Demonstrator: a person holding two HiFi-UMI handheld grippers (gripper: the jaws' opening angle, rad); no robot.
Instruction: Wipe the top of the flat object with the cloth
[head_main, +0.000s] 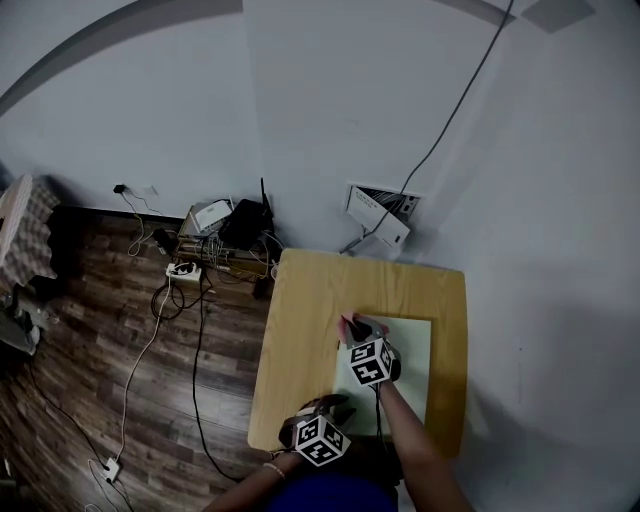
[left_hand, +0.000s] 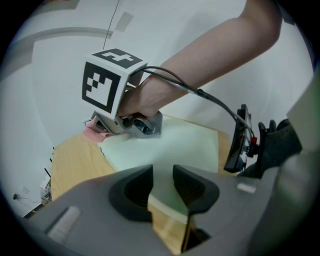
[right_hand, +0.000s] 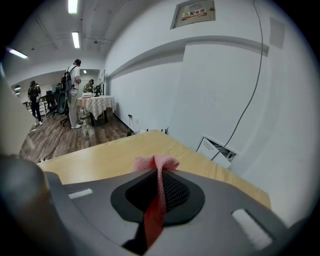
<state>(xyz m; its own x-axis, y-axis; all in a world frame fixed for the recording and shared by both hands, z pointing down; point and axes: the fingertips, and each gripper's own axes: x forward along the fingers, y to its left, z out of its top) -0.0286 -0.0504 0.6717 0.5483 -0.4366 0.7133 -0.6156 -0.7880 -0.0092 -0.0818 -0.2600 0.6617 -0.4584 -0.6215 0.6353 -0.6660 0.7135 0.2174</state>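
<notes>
The right claw (right_hand: 158, 174) is clenched on a pink mesh cloth (right_hand: 156, 162), a tuft sticking out past the tips and the rest trailing back between the jaws. It is pitched downward, and the cloth is pressed at the far left corner of the pale green sheet (head_main: 410, 345), right where the sheet meets bare wood. The right hand (left_hand: 145, 95) is wrapped round the handle with the forearm stretched out over the sheet, a black cable looping off the wrist.

The left claw (left_hand: 162, 186) sits at the near edge of the sheet, also tipped down. Its jaws stand part-way apart, pinching nothing. The sheet's edge and the wood under it show through the gap, but I can't tell whether the tips touch it.

The sheet lies flat on the right half of the tabletop (head_main: 320, 290), which is pushed into a corner of white walls. A white panel (head_main: 380, 218) leans against the wall just behind it, and a cable (head_main: 455, 110) runs up from there. On the wooden floor (head_main: 90, 350) to the left is a tangle of boxes, a power strip and leads. Further off, people stand near a table with a checked cover (right_hand: 97, 104).

A small sign (right_hand: 195, 14) high on the wall seems to read 配电箱.
</notes>
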